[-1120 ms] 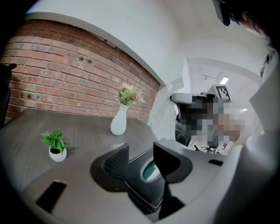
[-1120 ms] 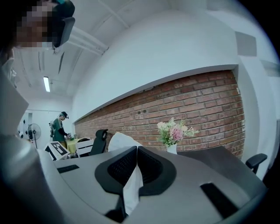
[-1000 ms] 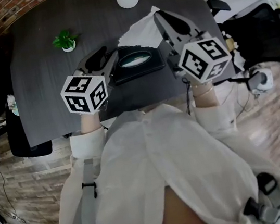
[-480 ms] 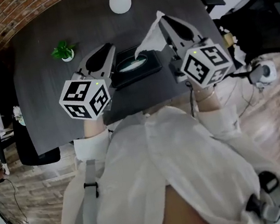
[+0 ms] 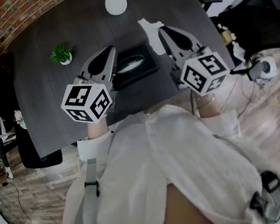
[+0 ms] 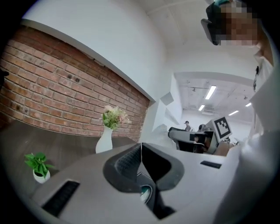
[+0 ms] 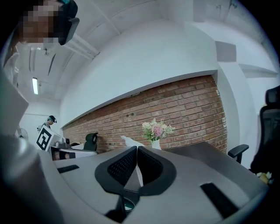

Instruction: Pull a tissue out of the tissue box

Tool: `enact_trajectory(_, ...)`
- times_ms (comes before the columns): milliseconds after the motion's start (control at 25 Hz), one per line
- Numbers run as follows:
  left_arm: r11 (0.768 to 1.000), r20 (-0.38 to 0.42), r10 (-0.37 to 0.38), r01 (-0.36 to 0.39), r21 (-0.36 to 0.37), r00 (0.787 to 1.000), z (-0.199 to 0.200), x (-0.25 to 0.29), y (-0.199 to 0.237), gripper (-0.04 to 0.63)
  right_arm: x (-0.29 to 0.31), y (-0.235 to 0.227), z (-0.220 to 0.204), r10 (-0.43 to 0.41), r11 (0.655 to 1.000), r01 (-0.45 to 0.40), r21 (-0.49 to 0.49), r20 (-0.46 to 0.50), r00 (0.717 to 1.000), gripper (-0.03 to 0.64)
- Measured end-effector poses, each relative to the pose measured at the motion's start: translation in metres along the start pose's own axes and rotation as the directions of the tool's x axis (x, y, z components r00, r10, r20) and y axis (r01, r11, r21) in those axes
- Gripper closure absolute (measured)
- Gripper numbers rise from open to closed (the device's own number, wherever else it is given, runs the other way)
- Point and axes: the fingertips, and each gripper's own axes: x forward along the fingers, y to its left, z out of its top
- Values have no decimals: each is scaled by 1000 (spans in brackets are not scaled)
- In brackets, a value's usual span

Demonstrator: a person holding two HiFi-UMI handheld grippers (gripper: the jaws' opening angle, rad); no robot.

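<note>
The right gripper (image 5: 162, 29) is clamping the tissue (image 5: 149, 27), which is hanging clear of the box (image 5: 133, 65), just to its right. The box is lying on the worktop (image 5: 48, 97) between the grippers. The left gripper (image 5: 110, 51) has just been closing; its jaws are meeting on nothing by the box's left edge.

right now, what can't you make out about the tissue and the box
tissue: in the head view its gripped end is hidden under the right gripper; the right gripper view shows only a tip and a strip between the shut jaws.
tissue box: out of both gripper views; head view too small to show whether another tissue stands in its slot.
</note>
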Motion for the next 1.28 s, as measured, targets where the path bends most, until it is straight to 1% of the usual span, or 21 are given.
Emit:
enact_trajectory(200, 999, -59, 34, -34, 3, 998, -15, 1, 2, 588, -5, -1, -9, 0, 1000, 0, 23, -14, 1000, 606)
enact_trajectory(320, 1000, -79, 27, -27, -10, 996, -21, 1, 0, 588, -4, 2, -13, 8, 999, -8, 33, -19, 1000, 606)
enact_trajectory(640, 999, -97, 36, -40, -31, 995, -29, -4, 3, 589, 0, 16, -20, 40, 998, -39, 51, -31, 999, 606)
enact_trajectory(960, 998, -98, 45, -48, -33, 994, -32, -8, 3, 591, 2, 17, -27, 40, 998, -37, 57, -45, 998, 606)
enact_trajectory(1280, 998, -105, 44, -49, -41, 993, -36, -8, 5, 591, 4, 21, -30, 55, 997, -52, 48, -56, 997, 606)
